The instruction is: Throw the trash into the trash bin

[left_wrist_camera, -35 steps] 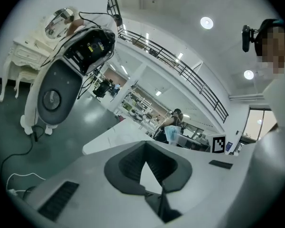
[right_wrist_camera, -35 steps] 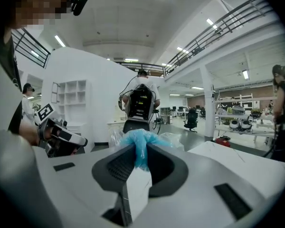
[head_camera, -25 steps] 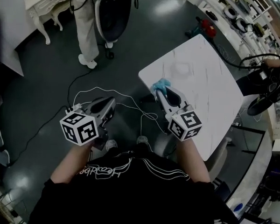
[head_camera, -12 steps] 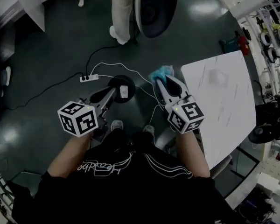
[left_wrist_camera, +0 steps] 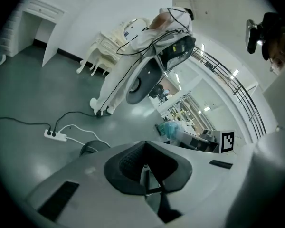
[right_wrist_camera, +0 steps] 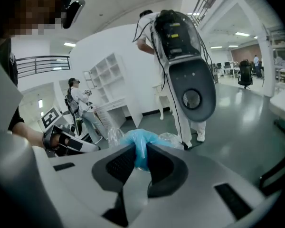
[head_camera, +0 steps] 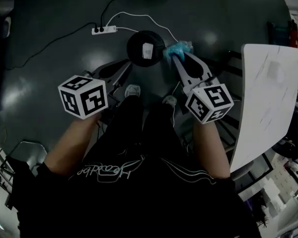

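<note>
The right claw [head_camera: 173,58], clamped on blue trash [head_camera: 179,48], hangs just beside the trash bin [head_camera: 136,46]; next, centre over it and release.

A dark, glossy grey floor [head_camera: 49,48] carries a white power strip [head_camera: 104,30] with trailing cables. A white marble worktop [head_camera: 268,103] stands at the right. White walls [left_wrist_camera: 95,8] back a cream carved table [left_wrist_camera: 110,42].

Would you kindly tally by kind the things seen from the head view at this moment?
Hand-held grippers: 2, the left hand-held gripper and the right hand-held gripper
Blue trash: 1
Black trash bin: 1
Power strip: 1
White table: 1
Total: 6
</note>
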The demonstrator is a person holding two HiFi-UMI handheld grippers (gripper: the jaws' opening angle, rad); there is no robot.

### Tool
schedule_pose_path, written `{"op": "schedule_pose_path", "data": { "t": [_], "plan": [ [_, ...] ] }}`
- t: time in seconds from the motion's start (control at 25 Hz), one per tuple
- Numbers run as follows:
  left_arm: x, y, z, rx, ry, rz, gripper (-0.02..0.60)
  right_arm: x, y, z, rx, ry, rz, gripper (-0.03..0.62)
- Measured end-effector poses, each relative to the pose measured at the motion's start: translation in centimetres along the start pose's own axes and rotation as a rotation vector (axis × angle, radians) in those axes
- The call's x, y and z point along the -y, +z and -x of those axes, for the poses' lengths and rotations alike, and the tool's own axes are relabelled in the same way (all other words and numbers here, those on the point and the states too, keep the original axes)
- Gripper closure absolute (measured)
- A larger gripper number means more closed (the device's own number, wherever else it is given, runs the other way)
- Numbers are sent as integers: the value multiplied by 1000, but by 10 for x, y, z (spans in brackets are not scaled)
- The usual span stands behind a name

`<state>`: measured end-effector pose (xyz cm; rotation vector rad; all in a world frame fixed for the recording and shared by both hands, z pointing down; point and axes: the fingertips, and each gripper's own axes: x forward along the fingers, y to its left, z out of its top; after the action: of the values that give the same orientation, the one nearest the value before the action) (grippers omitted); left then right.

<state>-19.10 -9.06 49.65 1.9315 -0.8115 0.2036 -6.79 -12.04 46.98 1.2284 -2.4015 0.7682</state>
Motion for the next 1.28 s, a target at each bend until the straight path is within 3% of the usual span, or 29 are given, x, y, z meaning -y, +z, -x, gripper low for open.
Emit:
{"op": "schedule_pose_path", "data": {
  "t": [0.52,1.0,1.16,1.28],
  "plan": [
    [-120,-120,-79,-153,70,171,575,53,-174,-102,-230,36,-150,510],
    [-174,-160,-75,-226,137,237,575,67,-281,-203,-493,72,-154,508],
    [-186,-171,-72,-246,143,252,575,75,-305,-215,-514,27,-205,508],
    [-192,-174,-71,-251,149,260,575,74,-311,-222,-514,19,-159,504]
  ]
}}
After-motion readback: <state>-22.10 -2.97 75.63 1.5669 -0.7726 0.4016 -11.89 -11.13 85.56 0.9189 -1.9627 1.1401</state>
